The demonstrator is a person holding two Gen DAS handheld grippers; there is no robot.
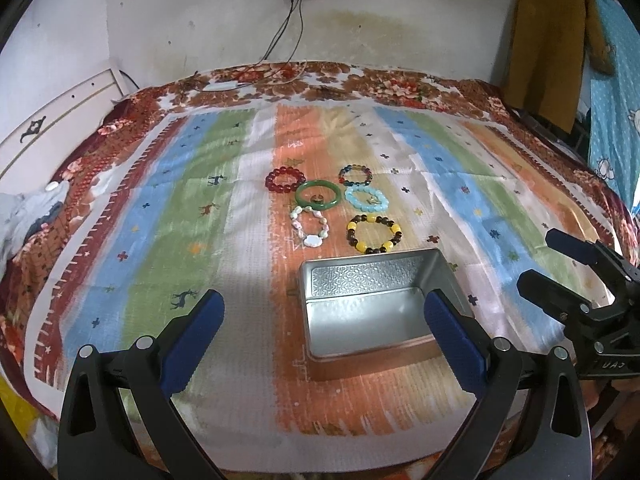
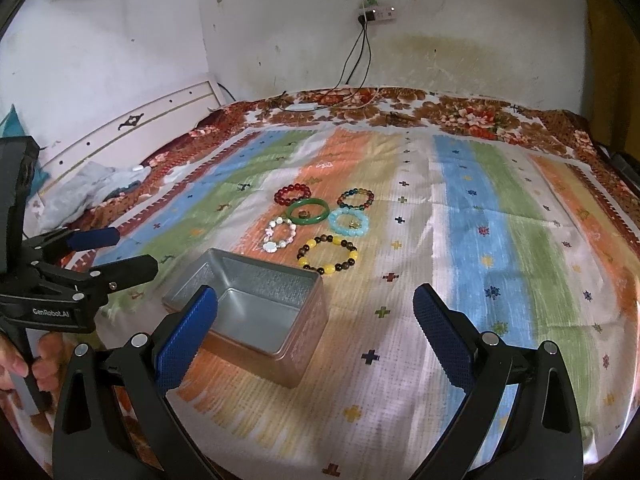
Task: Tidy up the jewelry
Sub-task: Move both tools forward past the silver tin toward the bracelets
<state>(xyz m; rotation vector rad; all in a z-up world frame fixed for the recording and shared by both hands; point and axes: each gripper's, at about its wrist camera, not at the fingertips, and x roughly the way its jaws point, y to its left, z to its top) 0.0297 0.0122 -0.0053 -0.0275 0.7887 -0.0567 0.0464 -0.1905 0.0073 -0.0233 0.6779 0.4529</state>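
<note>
Left hand-held gripper (image 1: pixel 324 320) hovers low over the near edge of the bed, jaws spread wide, holding nothing; its right finger overlaps the near right corner of the metal tin (image 1: pixel 384 276) in the left wrist view. The tin sits open and empty on the striped bedspread (image 1: pixel 192 208), just near of the jewelry. In the left wrist view its long axis runs roughly left to right across the bed, open face up, with the patterned inner wall on the far side. Beyond it the pieces lie flat in a tight cluster: red bead bracelet (image 1: pixel 285 179) far left, white shell bracelet (image 1: pixel 310 227) nearer, green bangle (image 1: pixel 319 196) in the middle with a small ring (image 1: pixel 315 199) inside it, multicolour bead bracelet (image 1: pixel 355 175) far right, pale blue bead bracelet (image 1: pixel 367 198) touching or just beside the bangle, and yellow-and-brown bead bracelet (image 1: pixel 374 234) closest to the tin. Right hand-held gripper (image 2: pixel 316 328) is likewise wide open and empty, off to the right of the tin. Risks, as judged: the pieces are crowded, so closing on one could drag or snag a neighbour; the smooth bangle may slip from the pads; the ring could be overlooked or knocked out; the soft bedding gives under pressure, which may spoil a pinch on flat beads; a light tin could be nudged if a finger clips its rim.
</note>
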